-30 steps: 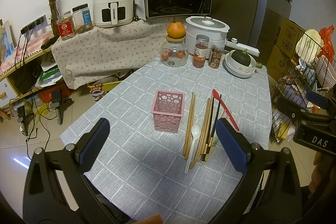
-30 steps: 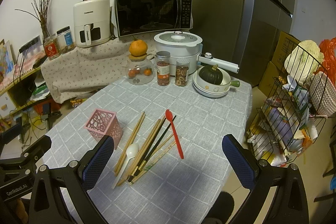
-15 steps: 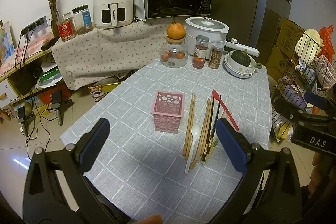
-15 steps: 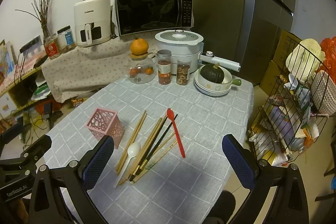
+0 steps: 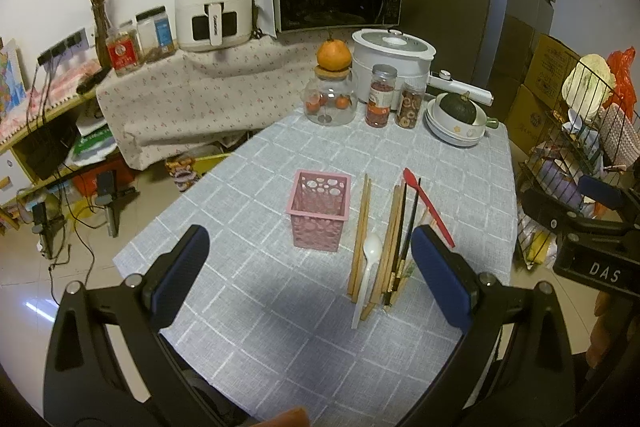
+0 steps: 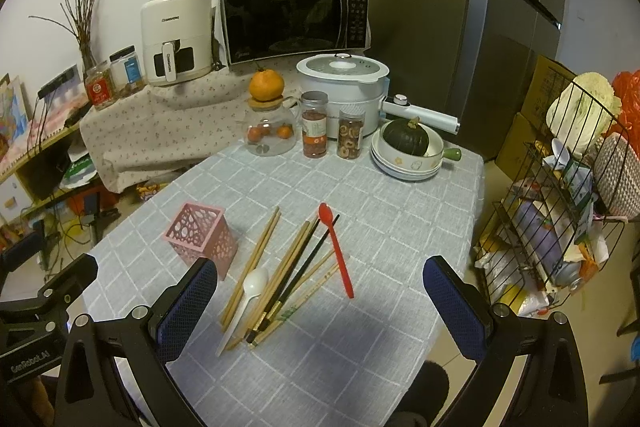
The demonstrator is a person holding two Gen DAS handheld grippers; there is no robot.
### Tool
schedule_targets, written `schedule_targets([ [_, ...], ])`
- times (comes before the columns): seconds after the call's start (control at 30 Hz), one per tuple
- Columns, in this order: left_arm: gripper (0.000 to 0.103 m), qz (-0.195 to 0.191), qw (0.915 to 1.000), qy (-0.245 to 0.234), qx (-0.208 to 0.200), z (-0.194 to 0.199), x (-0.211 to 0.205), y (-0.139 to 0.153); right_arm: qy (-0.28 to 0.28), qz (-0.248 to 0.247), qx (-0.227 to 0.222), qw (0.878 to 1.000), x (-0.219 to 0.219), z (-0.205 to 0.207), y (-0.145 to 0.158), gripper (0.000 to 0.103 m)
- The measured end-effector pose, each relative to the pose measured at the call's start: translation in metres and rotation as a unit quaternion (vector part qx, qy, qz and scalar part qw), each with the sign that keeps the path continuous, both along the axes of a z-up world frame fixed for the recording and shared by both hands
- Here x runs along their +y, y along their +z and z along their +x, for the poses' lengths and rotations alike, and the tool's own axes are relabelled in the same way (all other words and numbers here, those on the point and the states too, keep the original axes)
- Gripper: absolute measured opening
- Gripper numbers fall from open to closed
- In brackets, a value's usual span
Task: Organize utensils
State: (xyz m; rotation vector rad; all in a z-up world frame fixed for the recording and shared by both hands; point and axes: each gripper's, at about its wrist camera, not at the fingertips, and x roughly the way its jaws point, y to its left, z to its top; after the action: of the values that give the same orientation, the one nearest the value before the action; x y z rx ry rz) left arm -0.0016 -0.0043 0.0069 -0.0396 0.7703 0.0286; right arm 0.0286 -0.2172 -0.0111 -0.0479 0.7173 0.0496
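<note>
An empty pink perforated holder (image 5: 319, 209) (image 6: 202, 237) stands upright on the grey checked tablecloth. To its right lie several wooden chopsticks (image 5: 361, 225) (image 6: 256, 255), dark chopsticks (image 5: 408, 227) (image 6: 308, 259), a white spoon (image 5: 367, 269) (image 6: 248, 295) and a red spoon (image 5: 428, 205) (image 6: 336, 249). My left gripper (image 5: 310, 273) hangs open above the table's near part, in front of the holder and utensils. My right gripper (image 6: 320, 303) is open too, above the near ends of the utensils. Nothing sits between either pair of fingers.
At the table's far end stand a glass jar with an orange on top (image 6: 270, 125), two spice jars (image 6: 314, 125), a white cooker (image 6: 344, 83) and stacked bowls holding a dark squash (image 6: 406, 147). A wire rack (image 6: 560, 211) stands off the table's right edge.
The right wrist view has crept slightly closer to the table and utensils. The left gripper has barely moved. Both grippers stay open and the utensils lie as before.
</note>
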Motion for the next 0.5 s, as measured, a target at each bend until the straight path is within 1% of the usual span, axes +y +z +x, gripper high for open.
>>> schedule_targets([
  [0.07,0.101,-0.010,0.9999,-0.004,0.007,0.002,0.003,-0.003,-0.002,-0.003,0.000,1.000,-0.004,0.000,-0.002,0.103],
  [0.17,0.101,-0.028,0.9991,-0.009,0.032,0.008,0.007,-0.012,-0.007,-0.010,0.000,1.000,-0.007,0.000,-0.006,0.103],
  [0.23,0.101,-0.047,0.9970,-0.021,0.057,0.014,0.009,-0.019,-0.011,-0.008,0.002,1.000,-0.013,0.002,-0.008,0.103],
  [0.3,0.101,-0.056,0.9950,-0.031,0.077,0.019,0.008,-0.023,-0.011,-0.007,0.017,1.000,-0.019,0.007,-0.010,0.103],
  [0.5,0.101,-0.054,0.9926,-0.052,0.096,0.029,-0.004,-0.020,-0.006,0.004,0.077,0.997,-0.037,0.035,-0.010,0.103],
])
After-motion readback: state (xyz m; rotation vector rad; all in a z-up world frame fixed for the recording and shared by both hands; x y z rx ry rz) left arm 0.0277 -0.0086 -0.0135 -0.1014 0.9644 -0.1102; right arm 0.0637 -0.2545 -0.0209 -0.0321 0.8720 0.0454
